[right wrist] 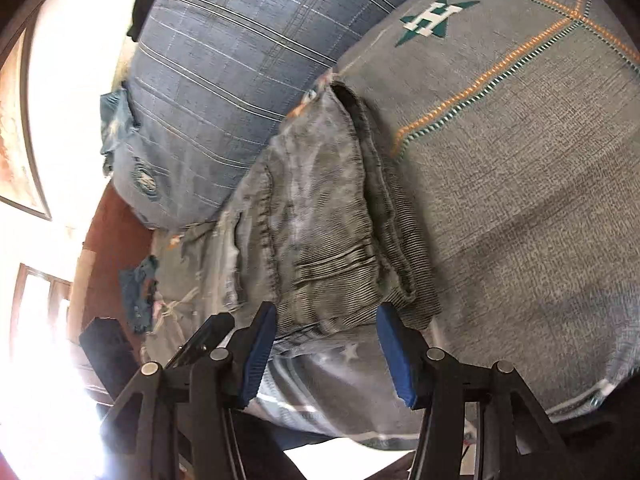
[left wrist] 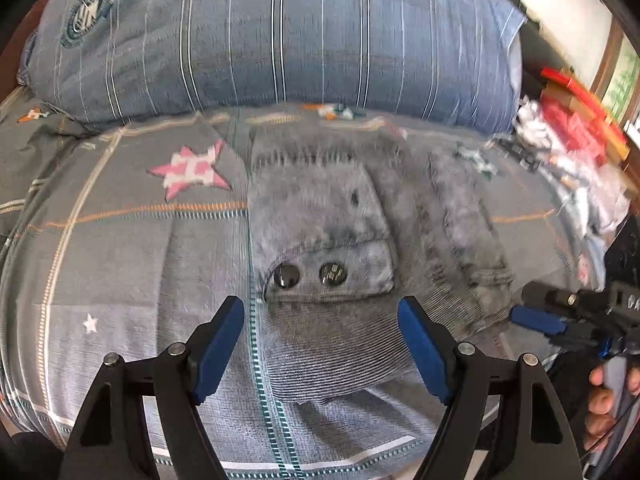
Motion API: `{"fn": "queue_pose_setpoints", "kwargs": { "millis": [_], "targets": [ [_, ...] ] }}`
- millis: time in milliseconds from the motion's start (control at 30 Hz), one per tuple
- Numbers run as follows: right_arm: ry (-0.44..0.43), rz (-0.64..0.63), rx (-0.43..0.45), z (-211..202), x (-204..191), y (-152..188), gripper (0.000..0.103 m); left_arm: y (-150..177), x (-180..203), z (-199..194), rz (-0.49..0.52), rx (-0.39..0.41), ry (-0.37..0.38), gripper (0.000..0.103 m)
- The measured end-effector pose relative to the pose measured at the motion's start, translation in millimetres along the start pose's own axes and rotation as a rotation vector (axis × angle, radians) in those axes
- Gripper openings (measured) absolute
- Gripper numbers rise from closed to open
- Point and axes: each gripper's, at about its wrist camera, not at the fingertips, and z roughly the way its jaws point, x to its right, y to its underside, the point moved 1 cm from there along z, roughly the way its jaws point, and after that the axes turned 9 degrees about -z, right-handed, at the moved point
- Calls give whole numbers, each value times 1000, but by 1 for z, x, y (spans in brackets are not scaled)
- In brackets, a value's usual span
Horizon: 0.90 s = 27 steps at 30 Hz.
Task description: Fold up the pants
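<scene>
pants lie folded small on the bed cover, just past the tips of our left gripper, so we can reach the near edge. this gripper's jaws stand wide apart with nothing pinched; the two snaps sit right in front of them. our right gripper has its jaws partly apart at the pants' near corner (the cloth is not squeezed, we think). a big striped pillow rests beyond the pants, giving us flat room to fold.
</scene>
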Motion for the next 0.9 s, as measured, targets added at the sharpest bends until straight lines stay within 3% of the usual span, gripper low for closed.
{"fn": "queue_pose_setpoints", "kwargs": {
  "millis": [167, 267, 533, 900],
  "targets": [
    [29, 34, 2, 1, -1, 0, 57, 7, -12, 16, -65, -54, 10, 81],
    [59, 14, 22, -1, -7, -4, 62, 7, -10, 18, -45, -51, -2, 82],
    [79, 5, 51, -7, -12, -14, 62, 10, -11, 21, -50, -57, 12, 83],
    [83, -70, -26, 25, -16, -20, 61, 10, -9, 21, -32, -44, 2, 84]
  ]
}}
